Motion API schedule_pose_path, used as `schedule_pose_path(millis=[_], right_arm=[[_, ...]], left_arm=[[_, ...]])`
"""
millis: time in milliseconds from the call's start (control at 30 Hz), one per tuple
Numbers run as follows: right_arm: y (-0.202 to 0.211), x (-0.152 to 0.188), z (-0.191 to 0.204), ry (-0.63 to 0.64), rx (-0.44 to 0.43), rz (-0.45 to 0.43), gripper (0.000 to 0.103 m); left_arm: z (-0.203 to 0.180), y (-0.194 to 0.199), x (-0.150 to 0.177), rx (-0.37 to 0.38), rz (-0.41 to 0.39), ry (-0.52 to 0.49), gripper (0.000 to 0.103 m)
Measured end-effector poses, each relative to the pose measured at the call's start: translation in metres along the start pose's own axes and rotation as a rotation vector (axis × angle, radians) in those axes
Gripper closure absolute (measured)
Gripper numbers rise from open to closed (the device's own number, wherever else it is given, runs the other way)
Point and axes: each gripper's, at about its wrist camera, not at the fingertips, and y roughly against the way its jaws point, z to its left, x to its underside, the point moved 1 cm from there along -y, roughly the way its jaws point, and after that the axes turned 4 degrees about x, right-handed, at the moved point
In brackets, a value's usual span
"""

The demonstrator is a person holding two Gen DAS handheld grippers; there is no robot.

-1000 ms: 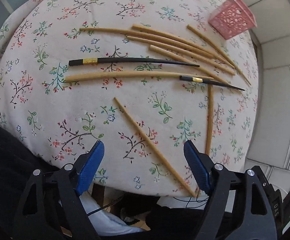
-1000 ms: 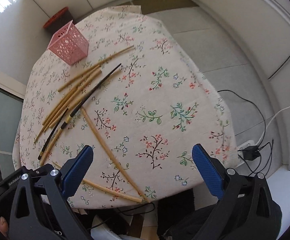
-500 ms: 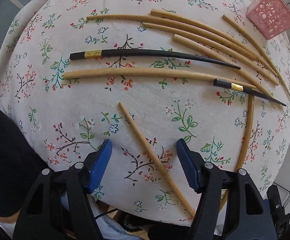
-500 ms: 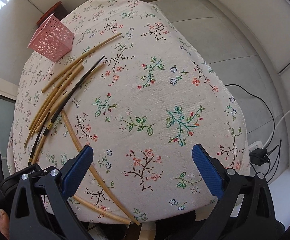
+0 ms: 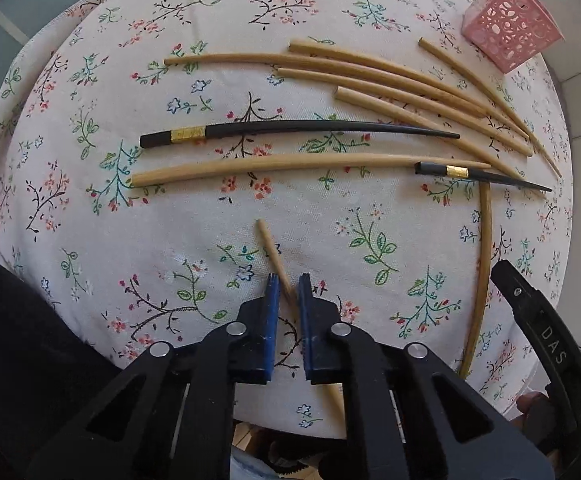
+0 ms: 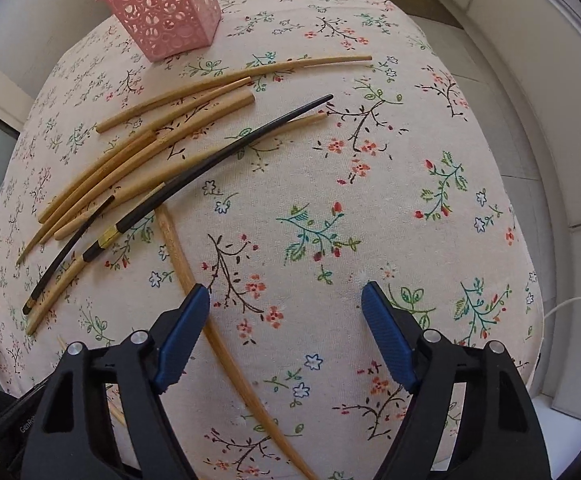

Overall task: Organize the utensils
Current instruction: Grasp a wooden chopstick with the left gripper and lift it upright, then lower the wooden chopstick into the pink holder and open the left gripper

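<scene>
Several wooden chopsticks and two black chopsticks with gold bands lie on a floral tablecloth. My left gripper [image 5: 287,285] is shut on a wooden chopstick [image 5: 269,246] that lies on the cloth close to the near edge. A long black chopstick [image 5: 298,130] and a shorter-looking one [image 5: 482,176] lie beyond it. My right gripper [image 6: 285,306] is open and empty just above the cloth, with a wooden chopstick [image 6: 182,264] beside its left finger. A pink perforated holder [image 6: 162,8] stands at the far edge; it also shows in the left wrist view [image 5: 510,32].
The round table [image 6: 410,160] drops off on all sides to a tiled floor. A bundle of wooden chopsticks [image 6: 130,160] lies near the holder. The other gripper's black body [image 5: 542,328] shows at the right of the left wrist view.
My left gripper has moved down to the cloth and shut on the nearest wooden chopstick. My right gripper has moved forward and lower over the table, still open.
</scene>
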Motion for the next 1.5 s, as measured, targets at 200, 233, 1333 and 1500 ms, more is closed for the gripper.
schedule_pose_path(millis=[200, 233, 1333, 1500], right_arm=[[0.0, -0.003, 0.02, 0.046, -0.032, -0.005, 0.026], [-0.002, -0.004, 0.025, 0.059, -0.024, -0.004, 0.026], [0.072, -0.003, 0.064, 0.097, -0.578, 0.01, 0.095], [0.141, -0.023, 0.057, 0.075, -0.595, -0.22, 0.095]], left_arm=[[0.002, 0.004, -0.009, 0.109, -0.033, -0.048, 0.099], [-0.002, 0.002, -0.011, 0.118, -0.04, -0.059, 0.099], [0.032, 0.143, -0.032, 0.299, -0.494, -0.227, 0.099], [0.028, 0.16, -0.049, 0.334, -0.531, -0.237, 0.099]])
